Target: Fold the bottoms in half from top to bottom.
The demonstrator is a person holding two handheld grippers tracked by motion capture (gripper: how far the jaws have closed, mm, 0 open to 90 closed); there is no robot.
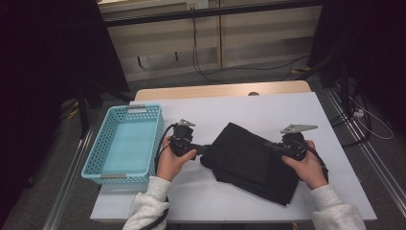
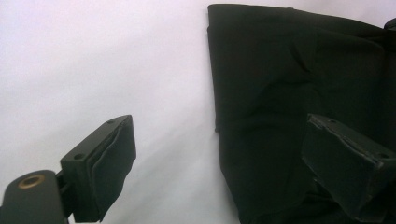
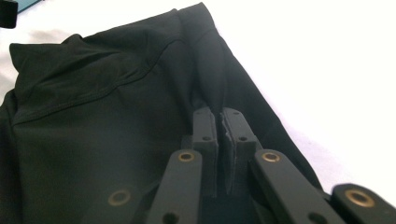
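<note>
Jaws of the right gripper (image 3: 219, 122) are pinching a ridge of the folded black fabric garment (image 1: 253, 160), lying mid-table; at its nine o'clock, the left gripper (image 2: 219, 158) is gaping wide over its edge.

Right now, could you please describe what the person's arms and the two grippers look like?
Both sleeves are light grey and fleecy. The left gripper and right gripper are black, each topped by a grey three-cornered plate; black cables trail off. Their jaws are flat black pads with brass-coloured rivets.
</note>
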